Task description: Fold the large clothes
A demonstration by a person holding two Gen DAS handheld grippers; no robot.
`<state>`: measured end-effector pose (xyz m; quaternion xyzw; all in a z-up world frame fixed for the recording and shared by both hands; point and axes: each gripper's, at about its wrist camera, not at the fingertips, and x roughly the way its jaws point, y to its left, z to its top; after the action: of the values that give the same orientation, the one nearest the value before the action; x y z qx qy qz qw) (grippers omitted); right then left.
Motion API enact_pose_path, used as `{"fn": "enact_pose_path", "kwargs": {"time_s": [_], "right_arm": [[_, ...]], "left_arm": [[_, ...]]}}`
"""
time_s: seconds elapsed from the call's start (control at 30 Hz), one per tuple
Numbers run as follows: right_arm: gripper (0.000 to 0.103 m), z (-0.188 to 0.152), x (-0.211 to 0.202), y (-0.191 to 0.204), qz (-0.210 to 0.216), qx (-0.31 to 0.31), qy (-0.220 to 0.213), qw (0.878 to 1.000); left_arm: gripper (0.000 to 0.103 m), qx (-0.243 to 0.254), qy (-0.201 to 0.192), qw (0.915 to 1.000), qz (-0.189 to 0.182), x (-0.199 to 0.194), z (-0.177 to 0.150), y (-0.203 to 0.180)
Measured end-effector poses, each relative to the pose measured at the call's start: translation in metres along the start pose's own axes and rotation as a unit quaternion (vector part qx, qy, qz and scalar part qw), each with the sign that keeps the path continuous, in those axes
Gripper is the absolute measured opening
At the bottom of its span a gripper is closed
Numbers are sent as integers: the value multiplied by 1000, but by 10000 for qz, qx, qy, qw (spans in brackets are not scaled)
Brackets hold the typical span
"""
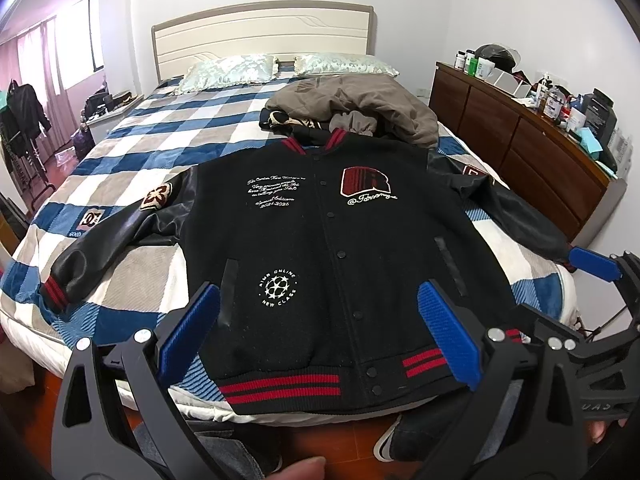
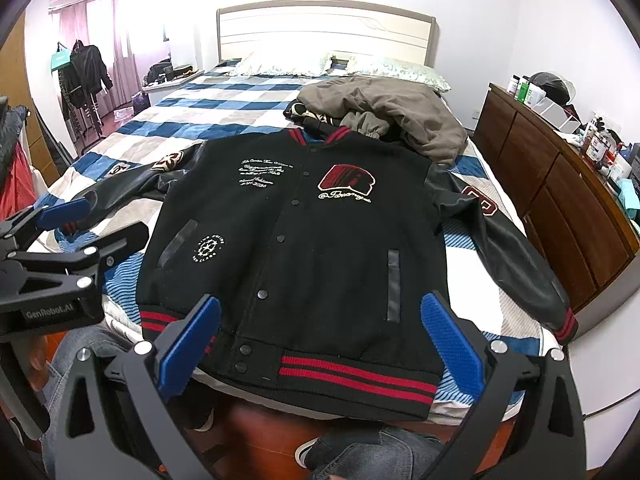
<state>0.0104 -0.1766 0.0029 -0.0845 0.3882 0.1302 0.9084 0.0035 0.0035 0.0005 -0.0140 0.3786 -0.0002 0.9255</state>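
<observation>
A black varsity jacket [image 1: 320, 240] [image 2: 304, 248] lies flat and buttoned, front up, on the checked bed, with both leather sleeves spread sideways. Its hem, cuffs and collar carry red stripes. My left gripper [image 1: 320, 332] hovers open over the hem's left half, blue pads wide apart and holding nothing. My right gripper [image 2: 320, 340] stands open above the hem's right half, also holding nothing. Each view catches the other tool at its edge: the right gripper's blue pad [image 1: 592, 265] near the right cuff, and the left gripper's blue pad [image 2: 66, 208] near the left cuff.
A heap of grey-brown clothes [image 1: 360, 104] lies behind the collar, below two pillows [image 1: 228, 72]. A dark wooden dresser [image 1: 520, 140] crowded with bottles lines the right side of the bed. Garments hang at the far left [image 2: 84, 68]. A person's jeans and shoe [image 2: 352, 452] show below the bed edge.
</observation>
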Motion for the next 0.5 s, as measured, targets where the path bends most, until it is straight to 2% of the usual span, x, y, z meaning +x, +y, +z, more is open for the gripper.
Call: {"fn": "enact_pose_path", "kwargs": {"time_s": [0.5], "right_arm": [[99, 0, 2, 0, 15, -17, -7, 10000]], "left_arm": [[97, 17, 11, 10000, 15, -1, -1, -2]]}}
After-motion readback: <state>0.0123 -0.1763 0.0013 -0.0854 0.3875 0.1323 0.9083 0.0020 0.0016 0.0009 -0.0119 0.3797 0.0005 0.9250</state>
